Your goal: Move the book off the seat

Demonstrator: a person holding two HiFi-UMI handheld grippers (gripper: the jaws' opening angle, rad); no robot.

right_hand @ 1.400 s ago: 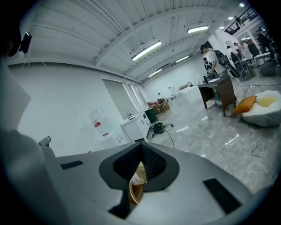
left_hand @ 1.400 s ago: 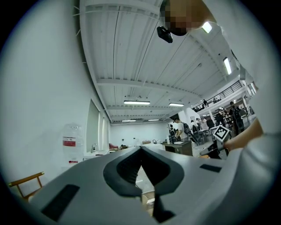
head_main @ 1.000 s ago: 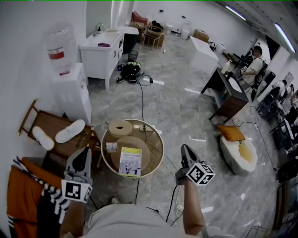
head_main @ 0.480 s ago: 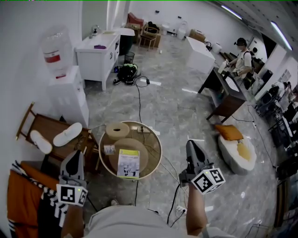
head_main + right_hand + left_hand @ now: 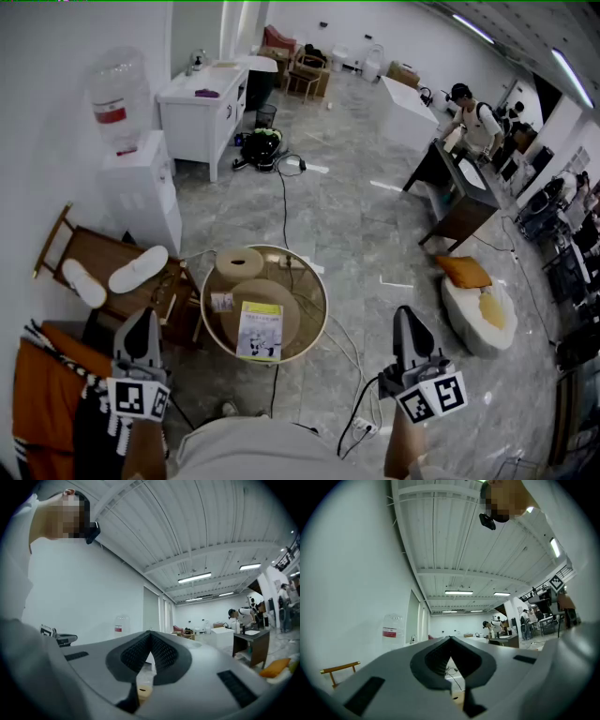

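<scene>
The single yellow-and-white paperback book (image 5: 261,330) lay flat on the tan round seat (image 5: 262,289), at the near edge of the gold-rimmed round frame (image 5: 326,307). Open grey marble floor (image 5: 375,234) extended right and beyond. Two grey grippers, left gripper (image 5: 142,317) and right gripper (image 5: 406,314), flanked the frame, clear of the book. Each had its jaws pressed together on nothing.

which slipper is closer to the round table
The right-hand slipper on the wooden bench; the left-hand slipper lies farther from the round table.
</scene>
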